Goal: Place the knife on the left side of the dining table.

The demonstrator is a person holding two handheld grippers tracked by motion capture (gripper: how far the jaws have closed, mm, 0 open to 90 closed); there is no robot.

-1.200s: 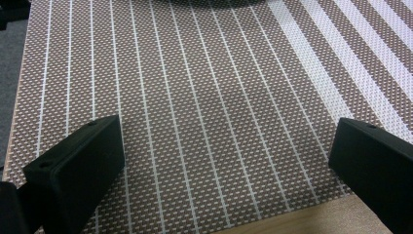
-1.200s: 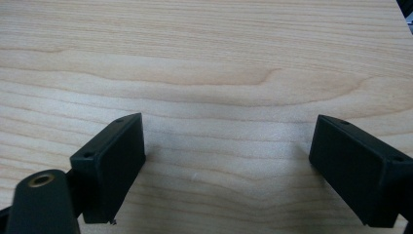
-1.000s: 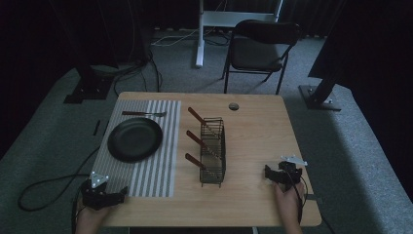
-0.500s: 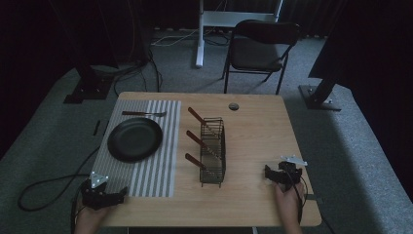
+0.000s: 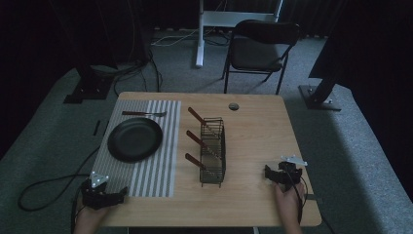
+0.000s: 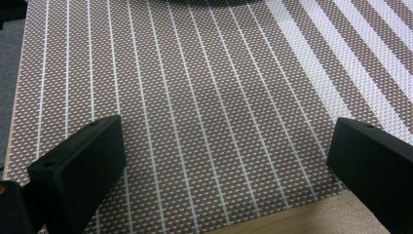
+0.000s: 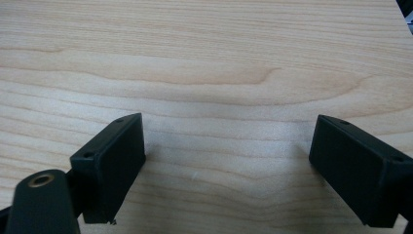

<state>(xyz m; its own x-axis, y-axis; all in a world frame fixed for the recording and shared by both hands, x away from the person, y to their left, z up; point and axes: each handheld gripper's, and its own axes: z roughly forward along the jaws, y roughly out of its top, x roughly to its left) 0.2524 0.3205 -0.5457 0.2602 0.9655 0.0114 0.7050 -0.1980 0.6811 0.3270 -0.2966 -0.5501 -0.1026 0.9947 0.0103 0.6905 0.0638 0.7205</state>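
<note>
A black wire basket [image 5: 213, 151] stands in the middle of the wooden table [image 5: 253, 131], with three brown-handled utensils [image 5: 196, 139] sticking out to its left. A black plate [image 5: 135, 139] lies on a striped placemat [image 5: 158, 165], and one more utensil [image 5: 143, 113] lies beyond the plate. My left gripper [image 5: 119, 195] rests at the mat's near left corner, open over the weave [image 6: 224, 146]. My right gripper [image 5: 269, 174] sits near the table's front right, open over bare wood [image 7: 224, 161].
A small dark round cap [image 5: 234, 106] lies near the table's far edge. A folding chair [image 5: 258, 48] and a white stand [image 5: 199, 29] are on the carpet behind the table. Cables [image 5: 48, 187] trail on the floor at the left.
</note>
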